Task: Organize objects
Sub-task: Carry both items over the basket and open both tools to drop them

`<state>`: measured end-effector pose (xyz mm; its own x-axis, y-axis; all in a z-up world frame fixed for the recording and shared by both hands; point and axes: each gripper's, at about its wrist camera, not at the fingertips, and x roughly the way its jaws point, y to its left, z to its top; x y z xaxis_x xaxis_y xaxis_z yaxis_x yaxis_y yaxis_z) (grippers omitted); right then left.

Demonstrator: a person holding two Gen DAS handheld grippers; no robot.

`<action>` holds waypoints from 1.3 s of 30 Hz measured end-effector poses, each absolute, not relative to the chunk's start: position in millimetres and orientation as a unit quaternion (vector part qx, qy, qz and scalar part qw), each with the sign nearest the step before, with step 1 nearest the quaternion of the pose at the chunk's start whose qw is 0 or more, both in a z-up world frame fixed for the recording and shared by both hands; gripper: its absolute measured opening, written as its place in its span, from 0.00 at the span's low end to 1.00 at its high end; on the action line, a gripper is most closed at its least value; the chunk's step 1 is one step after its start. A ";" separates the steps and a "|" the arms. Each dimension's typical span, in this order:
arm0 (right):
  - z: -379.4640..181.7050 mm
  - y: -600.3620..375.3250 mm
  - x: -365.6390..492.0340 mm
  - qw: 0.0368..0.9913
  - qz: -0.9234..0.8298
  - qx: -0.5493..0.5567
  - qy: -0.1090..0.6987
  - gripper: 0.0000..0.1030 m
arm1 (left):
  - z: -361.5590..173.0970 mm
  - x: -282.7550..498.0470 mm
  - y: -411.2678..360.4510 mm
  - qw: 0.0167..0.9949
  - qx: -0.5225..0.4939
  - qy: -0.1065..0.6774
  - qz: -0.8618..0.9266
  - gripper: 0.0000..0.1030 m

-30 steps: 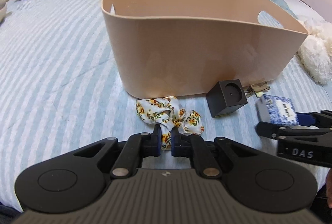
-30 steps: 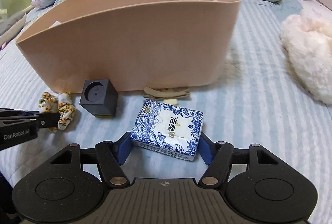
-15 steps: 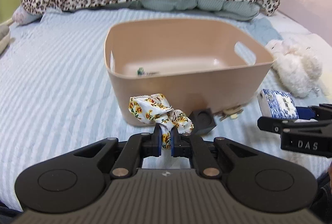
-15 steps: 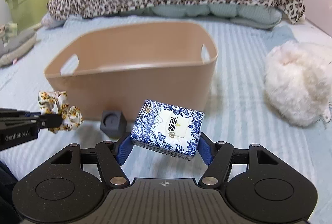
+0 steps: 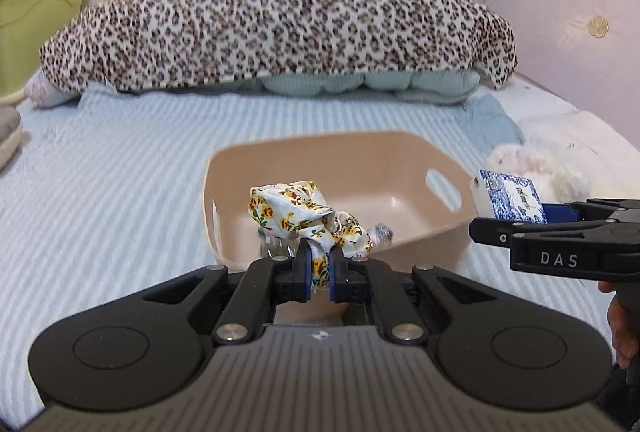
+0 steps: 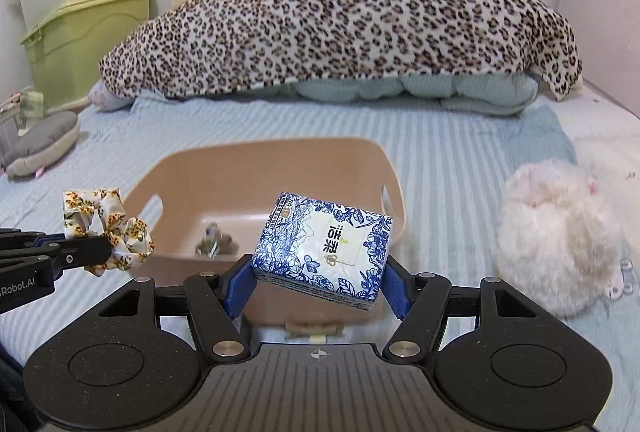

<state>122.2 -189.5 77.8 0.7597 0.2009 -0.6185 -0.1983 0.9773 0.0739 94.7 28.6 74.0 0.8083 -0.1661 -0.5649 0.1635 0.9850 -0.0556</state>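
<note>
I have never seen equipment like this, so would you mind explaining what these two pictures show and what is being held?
A person holds two handheld grippers, each with a fisheye camera looking along its fingers; one picture comes from each. The left gripper is shut on a floral scrunchie. The right gripper is shut on a blue-and-white tissue pack. Both hang above a beige basket standing on a striped bed. Something small lies inside the basket, too blurred to name. A white plush toy lies to the basket's right, and a leopard-print blanket lies behind.

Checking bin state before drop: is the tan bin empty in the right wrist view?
No, a small clear, glassy item already lies on the floor of the tan bin.
</note>
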 end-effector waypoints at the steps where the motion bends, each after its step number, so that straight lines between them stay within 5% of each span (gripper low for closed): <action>1: 79.8 -188.2 124.2 0.939 0.107 0.002 0.327 0.62 | 77.2 98.8 27.5 0.953 0.000 0.292 -0.084 0.08; 15: 86.3 -168.2 187.3 0.953 0.102 -0.010 0.286 0.62 | 88.8 172.9 12.2 0.963 0.035 0.262 -0.056 0.08; 33: 19.0 -133.1 242.4 0.921 0.093 -0.061 0.373 0.62 | 0.9 244.4 27.1 0.911 0.024 0.409 -0.049 0.10; 36: 18.3 -134.3 239.2 0.921 0.088 -0.061 0.374 0.67 | 6.3 238.6 29.8 0.913 0.016 0.403 -0.051 0.17; 38: 25.7 -137.6 233.6 0.924 0.092 -0.058 0.367 0.70 | 15.1 231.7 28.7 0.919 0.019 0.391 -0.049 0.36; 39: 30.2 -139.5 231.0 0.925 0.093 -0.056 0.364 0.71 | 21.2 227.7 26.7 0.922 0.024 0.383 -0.047 0.54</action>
<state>231.0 -139.5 30.2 0.7180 0.1307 -0.6837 -0.2125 0.9765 -0.0366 227.7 26.7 21.2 0.7025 -0.0688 -0.7084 0.1048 0.9945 0.0073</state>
